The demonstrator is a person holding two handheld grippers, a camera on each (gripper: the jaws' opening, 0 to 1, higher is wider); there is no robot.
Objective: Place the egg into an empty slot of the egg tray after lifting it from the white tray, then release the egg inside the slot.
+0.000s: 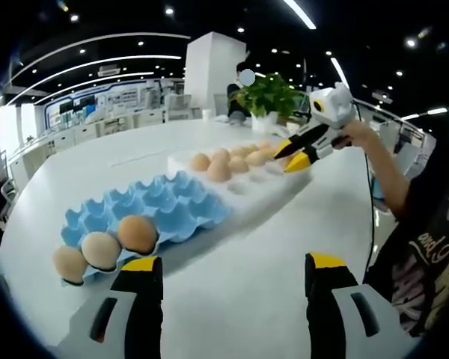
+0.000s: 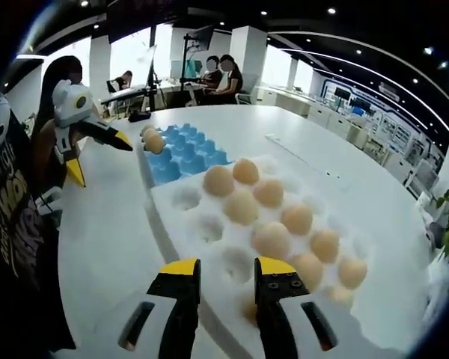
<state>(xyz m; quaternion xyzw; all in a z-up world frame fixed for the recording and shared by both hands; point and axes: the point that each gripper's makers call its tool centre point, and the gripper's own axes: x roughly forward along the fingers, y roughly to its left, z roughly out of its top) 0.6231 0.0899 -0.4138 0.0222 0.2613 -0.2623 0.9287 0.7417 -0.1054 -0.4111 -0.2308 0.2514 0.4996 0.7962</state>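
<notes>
The right gripper [image 2: 227,275] hangs over the near edge of the white tray [image 2: 181,224] with its jaws parted by a narrow gap and nothing between them; the eggs lie straight ahead of the tips, the closest egg [image 2: 274,241] just beyond and a touch to the right, so I'd judge this hand the one to make the pick. It is rounded, with no clear long axis from here. About ten eggs fill the tray's far-side pockets; the pockets along its left edge are bare. Past the tray's far end sits the blue egg tray [image 1: 172,206], touching or nearly so. The left gripper [image 1: 228,273] hovers off that tray's far end, jaws wide apart and empty. Three eggs [image 1: 101,249] occupy the end row nearest it; every other slot stands free.
</notes>
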